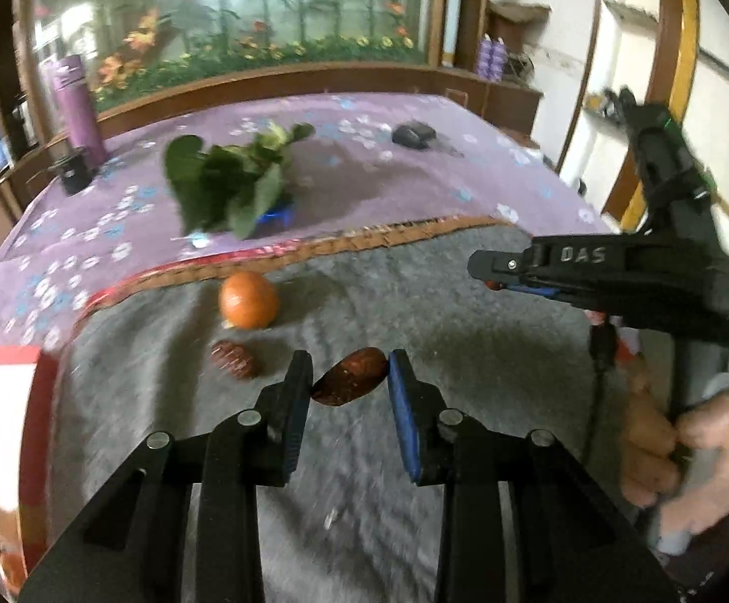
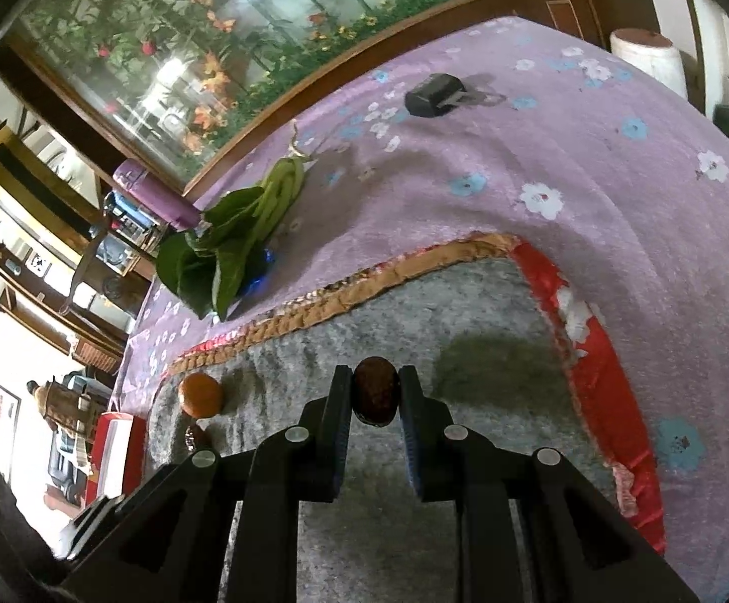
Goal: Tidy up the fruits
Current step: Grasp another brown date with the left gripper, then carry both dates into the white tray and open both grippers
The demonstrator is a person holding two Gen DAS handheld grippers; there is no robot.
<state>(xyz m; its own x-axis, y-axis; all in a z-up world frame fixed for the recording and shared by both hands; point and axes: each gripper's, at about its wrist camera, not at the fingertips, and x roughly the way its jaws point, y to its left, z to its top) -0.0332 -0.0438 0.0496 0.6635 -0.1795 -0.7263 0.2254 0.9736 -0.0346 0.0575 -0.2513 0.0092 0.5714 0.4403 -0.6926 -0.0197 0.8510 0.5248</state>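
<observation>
My left gripper [image 1: 349,377] is shut on a dark red date [image 1: 349,376], held over the grey mat [image 1: 414,311]. My right gripper [image 2: 375,394] is shut on another dark brown date [image 2: 375,397] above the same mat [image 2: 464,311]; it also shows in the left wrist view [image 1: 495,271] at the right, held in a hand. An orange [image 1: 248,300] lies on the mat near its far edge, and shows in the right wrist view [image 2: 201,394]. A third wrinkled date [image 1: 233,359] lies just in front of the orange.
A bunch of green leaves [image 1: 228,181] lies on the purple flowered cloth [image 1: 414,171] beyond the mat. A purple bottle [image 1: 75,110] stands at the far left, a black object [image 1: 412,134] at the far right. A red and white box [image 1: 2,402] sits left of the mat.
</observation>
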